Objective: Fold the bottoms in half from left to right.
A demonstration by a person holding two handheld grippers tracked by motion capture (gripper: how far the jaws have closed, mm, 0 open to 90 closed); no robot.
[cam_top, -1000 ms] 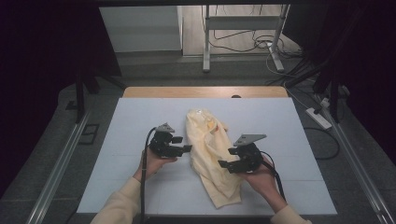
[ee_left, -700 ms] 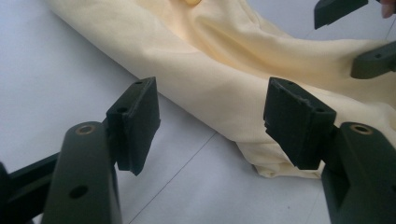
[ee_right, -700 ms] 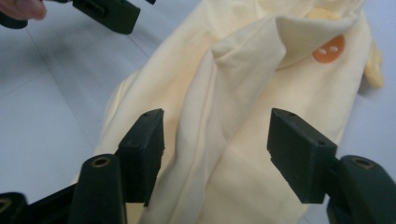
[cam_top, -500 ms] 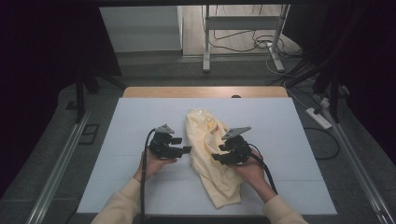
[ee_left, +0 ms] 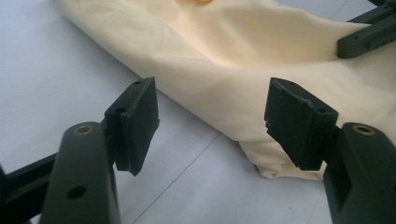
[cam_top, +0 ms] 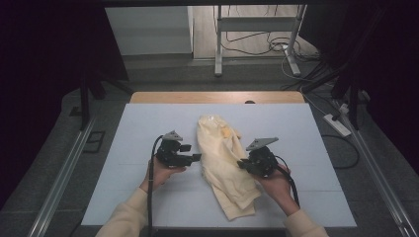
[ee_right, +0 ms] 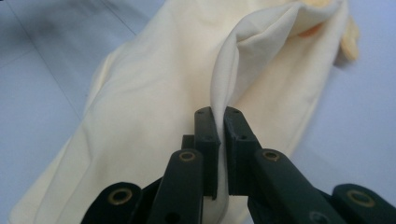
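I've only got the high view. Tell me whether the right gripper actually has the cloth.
Observer: Yes. In the right gripper view the right gripper is shut on a raised fold of the cream cloth; its jaws have just been closing.
Operator: Report the left one.
Observer: The left gripper is open, its pads touching nothing.
Operator: Say where the cloth sits against it.
Observer: The cloth's edge lies on the white table just beyond and between the open jaws, nearer the right-hand pad in the left gripper view.
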